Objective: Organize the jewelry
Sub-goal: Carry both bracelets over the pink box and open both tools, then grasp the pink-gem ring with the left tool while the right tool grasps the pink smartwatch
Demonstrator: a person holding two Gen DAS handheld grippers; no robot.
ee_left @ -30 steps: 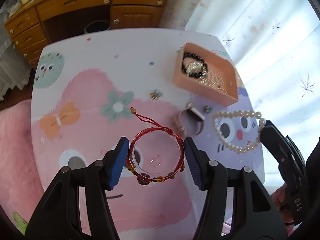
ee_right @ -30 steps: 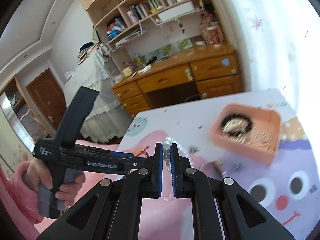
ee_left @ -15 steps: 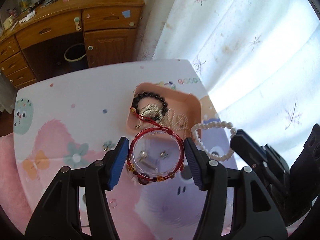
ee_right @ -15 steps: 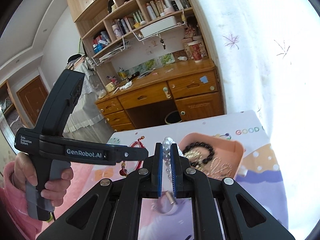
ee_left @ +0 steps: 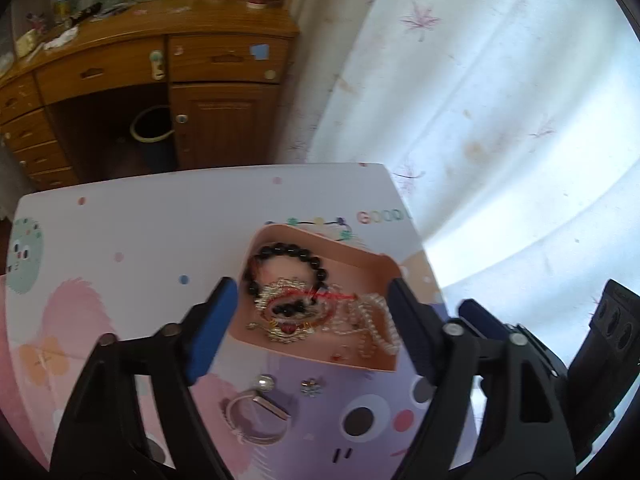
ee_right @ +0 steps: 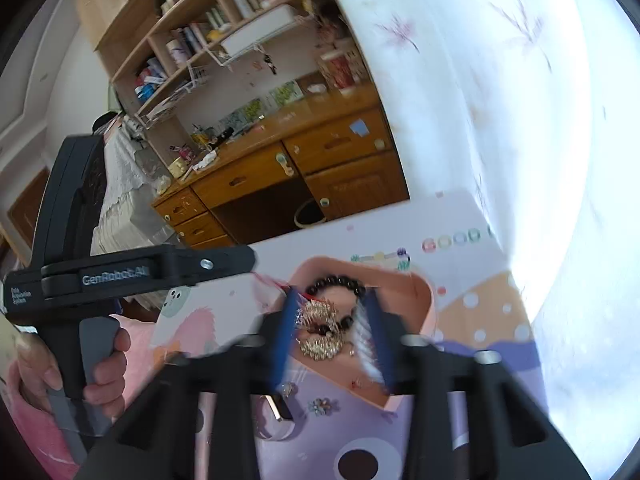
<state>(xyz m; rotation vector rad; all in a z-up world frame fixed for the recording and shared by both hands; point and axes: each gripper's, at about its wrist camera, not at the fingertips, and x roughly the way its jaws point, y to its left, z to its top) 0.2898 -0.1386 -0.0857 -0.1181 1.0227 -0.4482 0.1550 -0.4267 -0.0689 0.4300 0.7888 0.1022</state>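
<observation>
- Over the patterned worktop, both tools hang above the pink tray, tilted down toward it.
- The left tool is spread wide, gripping nothing.
- The right tool is also apart, empty; blur hides any contact.
- In the tray lie a black bead bracelet, a red-string bracelet and pearls.
- A ring rests on the worktop beside the tray.

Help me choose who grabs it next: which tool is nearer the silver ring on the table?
Left. The ring lies just below the left tool's open gap; the right tool sits farther to its right.
</observation>
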